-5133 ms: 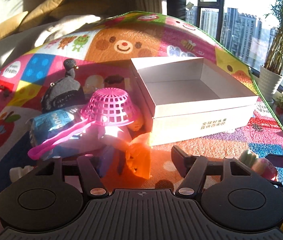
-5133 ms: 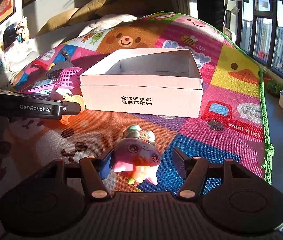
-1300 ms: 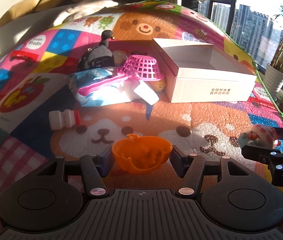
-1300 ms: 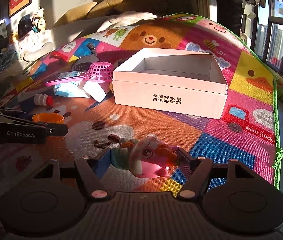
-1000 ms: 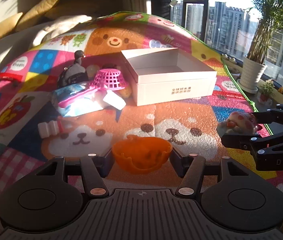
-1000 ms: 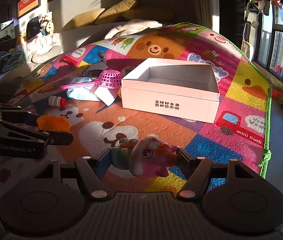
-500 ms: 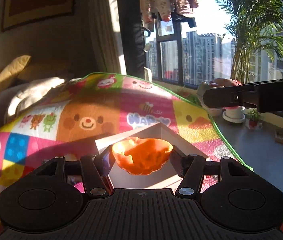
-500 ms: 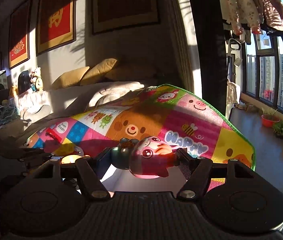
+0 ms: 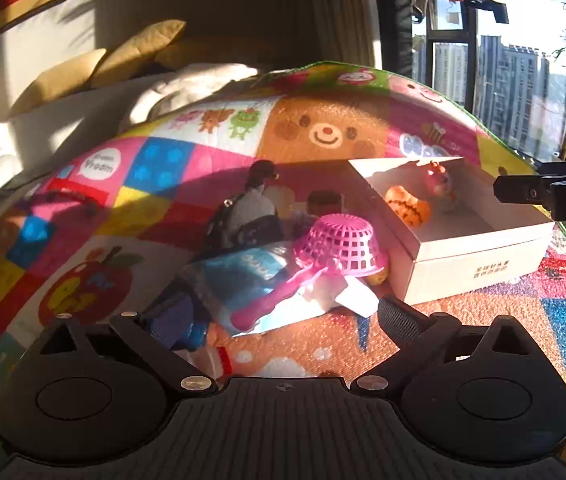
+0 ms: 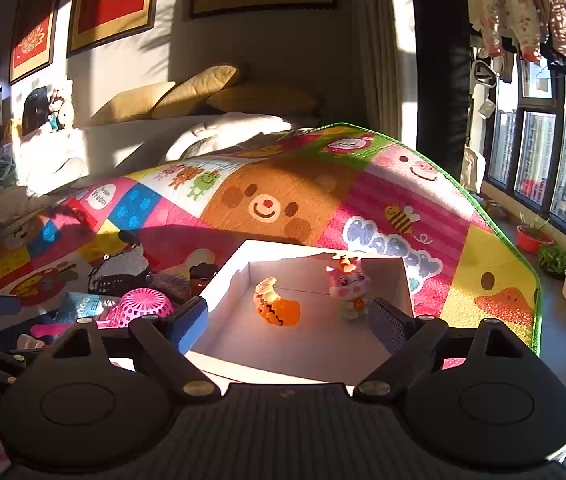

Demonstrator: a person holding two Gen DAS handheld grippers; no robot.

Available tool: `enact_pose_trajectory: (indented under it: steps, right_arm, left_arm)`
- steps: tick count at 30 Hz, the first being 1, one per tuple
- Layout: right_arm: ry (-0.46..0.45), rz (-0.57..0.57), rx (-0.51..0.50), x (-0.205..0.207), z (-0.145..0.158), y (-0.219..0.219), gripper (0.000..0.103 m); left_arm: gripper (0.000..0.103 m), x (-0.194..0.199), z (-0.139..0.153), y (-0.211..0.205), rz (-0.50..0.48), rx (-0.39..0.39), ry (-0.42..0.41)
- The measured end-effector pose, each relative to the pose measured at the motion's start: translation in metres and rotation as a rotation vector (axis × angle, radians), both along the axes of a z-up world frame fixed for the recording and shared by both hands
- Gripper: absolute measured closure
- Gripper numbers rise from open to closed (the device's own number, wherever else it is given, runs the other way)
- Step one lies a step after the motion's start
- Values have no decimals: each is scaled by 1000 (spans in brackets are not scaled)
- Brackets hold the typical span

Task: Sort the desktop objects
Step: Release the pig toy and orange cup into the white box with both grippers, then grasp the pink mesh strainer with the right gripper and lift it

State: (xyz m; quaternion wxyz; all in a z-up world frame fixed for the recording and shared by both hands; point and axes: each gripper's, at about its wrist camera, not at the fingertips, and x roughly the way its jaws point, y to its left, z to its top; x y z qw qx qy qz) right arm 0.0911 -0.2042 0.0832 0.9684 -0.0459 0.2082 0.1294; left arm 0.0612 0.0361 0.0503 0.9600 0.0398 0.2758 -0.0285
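Orange pumpkin toy [image 10: 279, 307] in box [image 10: 367, 346], beyond jaws

Box [image 10: 401, 280]: white inside and out, small dark print on one side. Toy [image 10: 277, 303] within: orange with a dark zigzag. Figurine [image 10: 349, 286]: pink and white, orange top. Basket [image 9: 341, 245]: bright pink lattice. Packet [image 9: 243, 274]: blue. Play mat [image 10: 303, 200]: multicoloured patchwork, brown bear face, yellow bee, green edging.

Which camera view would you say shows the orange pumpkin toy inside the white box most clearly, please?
The right wrist view: it looks down into the white box, showing the orange pumpkin toy close and unobstructed. The left wrist view shows the pumpkin smaller, farther off, behind the box wall.
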Motion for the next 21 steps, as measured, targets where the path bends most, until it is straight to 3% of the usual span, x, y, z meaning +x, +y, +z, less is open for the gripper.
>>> enact_pose_trajectory:
  steps: [2, 3, 5, 10, 15, 21]
  right_arm:
    - [-4, 90, -68, -14, -9, 30, 22]
    - [-4, 130, -100, -16, -12, 45, 34]
    - [8, 191, -165, -18, -19, 75, 48]
    - [-71, 240, -295, -18, -33, 134, 46]
    - [-82, 175, -263, 13, -26, 155, 44]
    - [64, 139, -221, 56, -42, 155, 44]
  left_arm:
    - [1, -11, -5, 18, 47, -1, 15]
    - [1, -16, -7, 29, 71, -20, 25]
    - [1, -22, -9, 45, 115, -41, 38]
    - [1, -33, -9, 69, 151, -77, 34]
    - [1, -39, -10, 80, 150, -117, 38]
    - [1, -41, -14, 85, 146, -140, 51]
